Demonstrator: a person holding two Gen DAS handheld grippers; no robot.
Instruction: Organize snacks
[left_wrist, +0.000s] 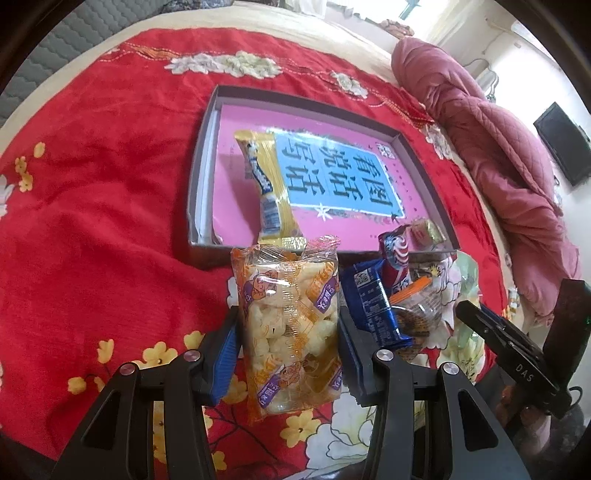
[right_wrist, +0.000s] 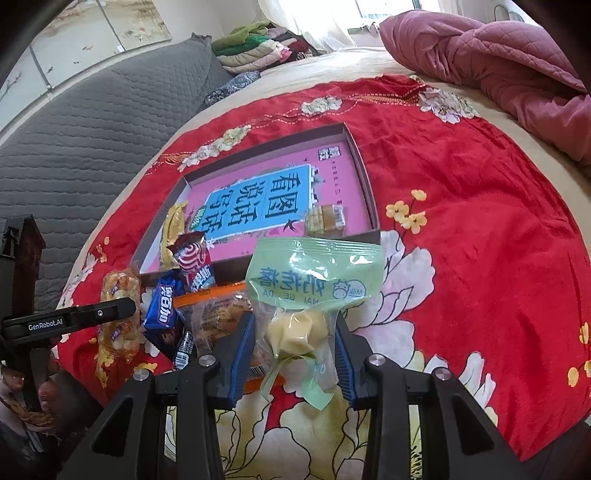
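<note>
My left gripper (left_wrist: 286, 325) is shut on an orange bag of puffed corn snacks (left_wrist: 286, 332), held in front of the grey box (left_wrist: 199, 177). My right gripper (right_wrist: 295, 332) is shut on a pale green milk-candy bag (right_wrist: 314, 280), also near the box (right_wrist: 364, 177). The box holds a pink and blue book (left_wrist: 332, 173), a yellow snack pack (left_wrist: 266, 184) and a small gold-wrapped snack (left_wrist: 424, 230). A blue cookie pack (left_wrist: 373, 302), a red swirl pack (left_wrist: 397, 258) and a clear biscuit bag (left_wrist: 421, 310) lie between the grippers.
A red floral cloth (left_wrist: 110, 184) covers the bed. A rolled pink quilt (left_wrist: 498, 147) lies at the right. A grey quilted headboard (right_wrist: 92, 129) and folded clothes (right_wrist: 258, 48) are at the far side.
</note>
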